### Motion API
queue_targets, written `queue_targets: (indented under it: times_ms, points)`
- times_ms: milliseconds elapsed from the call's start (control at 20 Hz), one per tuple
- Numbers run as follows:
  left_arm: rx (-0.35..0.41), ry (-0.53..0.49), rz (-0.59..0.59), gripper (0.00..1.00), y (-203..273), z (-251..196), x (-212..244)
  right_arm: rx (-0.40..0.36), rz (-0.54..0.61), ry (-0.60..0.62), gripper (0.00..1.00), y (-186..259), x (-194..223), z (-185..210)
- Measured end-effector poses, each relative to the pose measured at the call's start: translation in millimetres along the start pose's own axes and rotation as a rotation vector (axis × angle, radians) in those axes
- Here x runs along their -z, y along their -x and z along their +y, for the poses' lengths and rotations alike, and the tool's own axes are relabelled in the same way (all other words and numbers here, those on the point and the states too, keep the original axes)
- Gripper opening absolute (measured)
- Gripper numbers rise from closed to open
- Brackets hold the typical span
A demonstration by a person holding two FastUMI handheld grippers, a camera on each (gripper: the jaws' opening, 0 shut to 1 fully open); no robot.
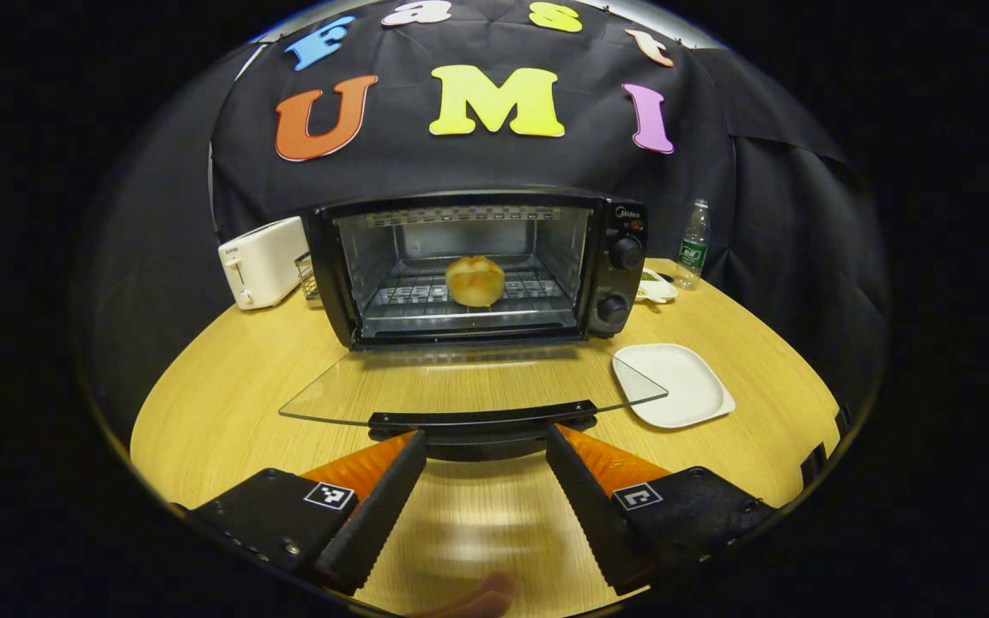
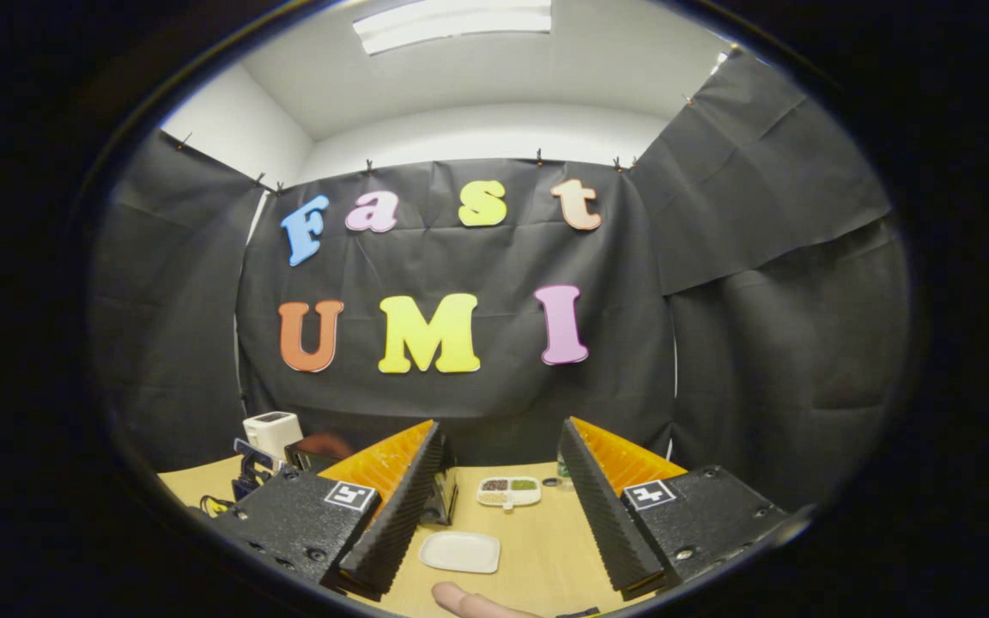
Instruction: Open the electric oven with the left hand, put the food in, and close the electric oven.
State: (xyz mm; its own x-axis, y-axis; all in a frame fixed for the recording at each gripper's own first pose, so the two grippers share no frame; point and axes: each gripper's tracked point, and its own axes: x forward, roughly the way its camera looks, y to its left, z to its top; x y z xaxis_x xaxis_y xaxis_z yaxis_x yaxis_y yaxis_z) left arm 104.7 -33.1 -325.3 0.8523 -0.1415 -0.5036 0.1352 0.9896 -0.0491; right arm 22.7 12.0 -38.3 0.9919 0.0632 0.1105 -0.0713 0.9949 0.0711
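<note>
Bun (image 1: 475,280) lay in oven (image 1: 473,266) | door (image 1: 473,390) was down | left gripper (image 1: 482,446), fingers apart, faced handle (image 1: 482,421), likely to close | right gripper (image 2: 499,481) apart, raised aside.

One black electric oven with glass door (image 1: 477,266), one round golden bread roll (image 1: 475,281) inside, two black knobs (image 1: 626,253). One white toaster (image 1: 261,262), one clear plastic bottle (image 1: 694,243), one white square plate (image 1: 675,384), one white divided dish (image 2: 508,491). One wooden counter (image 1: 228,386).
</note>
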Motion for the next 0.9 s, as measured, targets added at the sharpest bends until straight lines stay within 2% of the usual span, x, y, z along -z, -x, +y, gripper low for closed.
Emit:
queue_targets:
  times_ms: [450, 500, 550, 600, 650, 750, 800, 850, 900]
  points:
    - [-0.008, 0.000, -0.024, 0.96, 2, 6, -28, 0.003, 0.006, 0.009, 0.90, 2, -1, 3]
    - [-0.003, 0.004, -0.028, 0.96, 3, 6, -32, 0.003, 0.005, 0.011, 0.87, 2, -1, 2]
    - [0.004, -0.001, -0.036, 0.96, 3, 7, -37, 0.004, 0.004, 0.012, 0.90, 3, -2, 2]
    - [0.009, -0.001, -0.043, 0.96, 3, 8, -43, 0.005, 0.003, 0.012, 0.87, 3, -2, 2]
    - [0.012, 0.003, -0.051, 0.96, 2, 8, -47, 0.005, 0.002, 0.011, 0.90, 4, -3, 2]
    - [0.015, 0.000, -0.064, 0.96, 2, 9, -56, 0.005, 0.003, 0.012, 0.90, 4, -2, 2]
    - [0.015, -0.004, -0.064, 0.89, 0, 9, -60, 0.007, 0.005, 0.012, 0.90, 4, -1, 1]
    - [0.014, -0.006, -0.063, 0.98, -3, 9, -62, 0.013, 0.004, 0.013, 0.90, 5, -2, 0]
    - [0.013, -0.007, -0.067, 0.98, -6, 10, -65, 0.022, 0.000, 0.017, 0.87, 5, -3, -2]
